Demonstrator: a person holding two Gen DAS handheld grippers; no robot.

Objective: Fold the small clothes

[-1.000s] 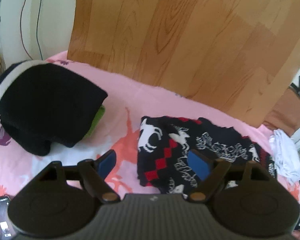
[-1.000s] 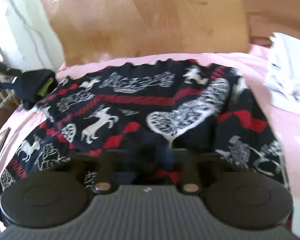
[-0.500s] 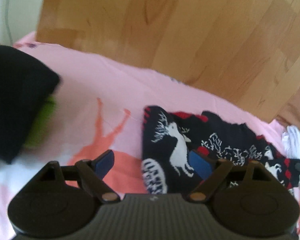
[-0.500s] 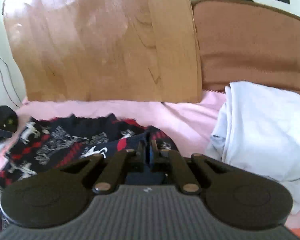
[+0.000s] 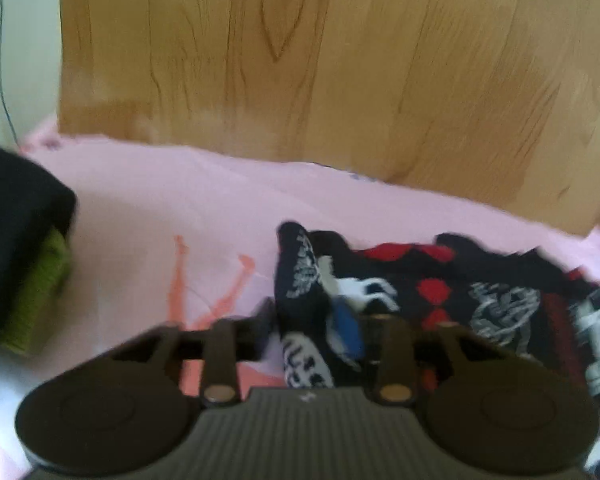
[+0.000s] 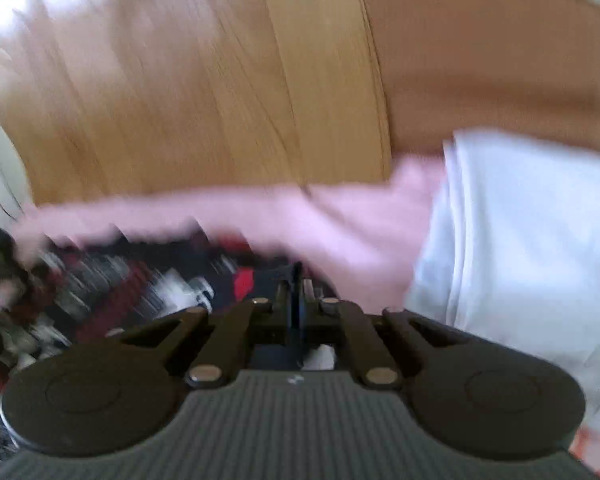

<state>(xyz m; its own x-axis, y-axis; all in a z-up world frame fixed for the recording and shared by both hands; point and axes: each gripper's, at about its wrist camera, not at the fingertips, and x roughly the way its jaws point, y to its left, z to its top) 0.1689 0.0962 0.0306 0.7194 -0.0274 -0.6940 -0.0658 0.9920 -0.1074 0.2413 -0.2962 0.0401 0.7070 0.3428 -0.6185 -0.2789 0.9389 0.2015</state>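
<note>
A dark knitted garment with white reindeer and red diamonds (image 5: pixel 440 292) lies on the pink sheet (image 5: pixel 172 216). My left gripper (image 5: pixel 306 320) has its jaws closed around the garment's raised left corner, cloth between the blue pads. In the right wrist view the same garment (image 6: pixel 140 280) lies low left, blurred. My right gripper (image 6: pixel 297 280) has its jaws together at the garment's right edge; whether cloth sits between them is hidden.
A folded black and green pile (image 5: pixel 16 256) sits at the left. A white garment (image 6: pixel 520 240) lies at the right. A wooden headboard (image 5: pixel 300 60) and a brown cushion (image 6: pixel 480 60) stand behind.
My left gripper has closed from wide open onto the garment's left corner. My right gripper has stayed shut and swung right, from over the garment to its right edge.
</note>
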